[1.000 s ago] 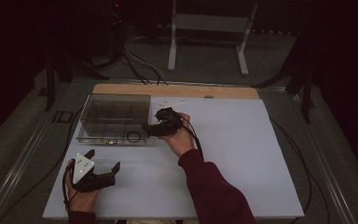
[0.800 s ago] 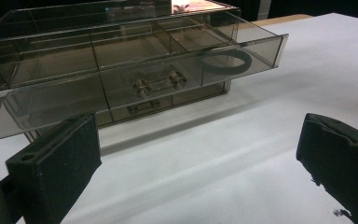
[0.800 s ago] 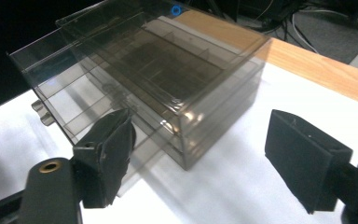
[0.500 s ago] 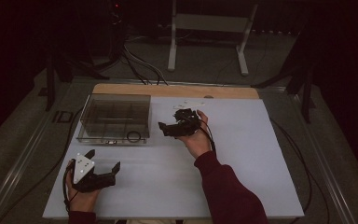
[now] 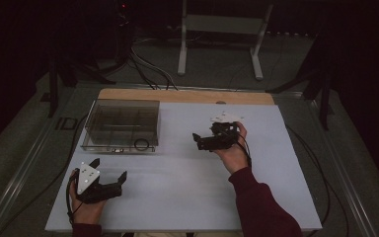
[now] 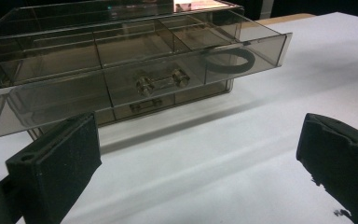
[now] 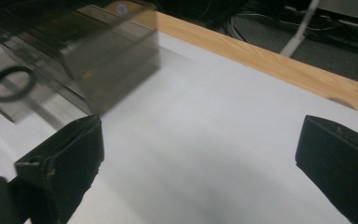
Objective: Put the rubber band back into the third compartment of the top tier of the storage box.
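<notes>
White table (image 5: 187, 173), black ring (image 5: 141, 144) in open clear drawer (image 5: 121, 133), well apart from right gripper (image 5: 203, 142), jaws just opened wide, empty

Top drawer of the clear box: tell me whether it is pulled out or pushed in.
Pulled out. The top drawer juts forward past the clear box front, above the lower drawer's handle, and a black ring lies inside it.

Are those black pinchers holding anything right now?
No. The left gripper and the right gripper both stand open with nothing between their jaws; the right's have just been opening. The black ring lies in the clear drawer.
</notes>
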A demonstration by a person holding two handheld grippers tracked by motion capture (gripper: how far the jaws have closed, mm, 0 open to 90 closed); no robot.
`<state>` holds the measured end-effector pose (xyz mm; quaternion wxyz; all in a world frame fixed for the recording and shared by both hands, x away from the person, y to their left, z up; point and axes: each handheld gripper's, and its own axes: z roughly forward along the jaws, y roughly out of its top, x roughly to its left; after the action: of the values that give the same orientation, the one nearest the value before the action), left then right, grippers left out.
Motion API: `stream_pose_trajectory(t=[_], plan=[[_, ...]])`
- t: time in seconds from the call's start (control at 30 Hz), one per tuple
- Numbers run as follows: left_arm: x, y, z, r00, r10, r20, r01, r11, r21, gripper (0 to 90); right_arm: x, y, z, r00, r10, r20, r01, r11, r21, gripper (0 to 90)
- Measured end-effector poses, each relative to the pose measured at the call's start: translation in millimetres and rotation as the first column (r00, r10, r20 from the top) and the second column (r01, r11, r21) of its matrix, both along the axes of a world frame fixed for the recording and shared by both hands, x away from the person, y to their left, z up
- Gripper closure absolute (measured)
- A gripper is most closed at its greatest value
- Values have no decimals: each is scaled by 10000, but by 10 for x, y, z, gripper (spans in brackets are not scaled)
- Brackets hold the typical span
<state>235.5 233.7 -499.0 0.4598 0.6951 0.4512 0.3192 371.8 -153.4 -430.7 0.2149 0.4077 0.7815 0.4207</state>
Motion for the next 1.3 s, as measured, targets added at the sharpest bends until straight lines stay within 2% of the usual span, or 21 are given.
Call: stream_pose_trajectory(t=[0.2, 0.5, 0.6, 0.63, 0.77, 0.87, 1.03, 1.17, 1.3], plan=[[5, -6, -9, 10000, -3, -84, 3, 10000, 6, 6, -138, -409, -40, 9985, -515, 188, 513, 9987, 75, 1], [6, -3, -11, 9999, 26, -108, -26, 10000, 8, 5, -433, -923, -83, 9908, -987, 922, 957, 9947, 363, 1], [7, -3, -11, 9999, 37, -97, -37, 10000, -3, 5, -537, -1049, -152, 9864, -1089, 1230, 1076, 9940, 176, 1], [10, -1, -12, 9999, 43, -107, -43, 10000, -10, 6, -565, -1092, -181, 9864, -1115, 1203, 1104, 9938, 160, 2], [14, 10, -12, 9999, 66, -111, -66, 10000, -1, 5, -675, -1274, -324, 9825, -1424, 1199, 1377, 9894, 468, 2], [18, 19, -14, 9999, 117, -117, -117, 9999, -51, 5, -759, -1384, -416, 9789, -1696, 1141, 1603, 9833, 865, 2], [29, 37, -12, 9998, 199, -93, -200, 9997, -110, 5, -889, -1517, -524, 9718, -1917, 1376, 1695, 9727, 1582, 2], [37, 48, -1, 9996, 285, -22, -285, 9996, -93, 5, -981, -1556, -567, 9682, -2017, 1480, 1756, 9693, 1721, 2], [39, 58, 22, 9992, 375, 127, -373, 9992, -170, 6, -1075, -1567, -596, 9668, -1954, 1645, 1661, 9702, 1766, 2]])
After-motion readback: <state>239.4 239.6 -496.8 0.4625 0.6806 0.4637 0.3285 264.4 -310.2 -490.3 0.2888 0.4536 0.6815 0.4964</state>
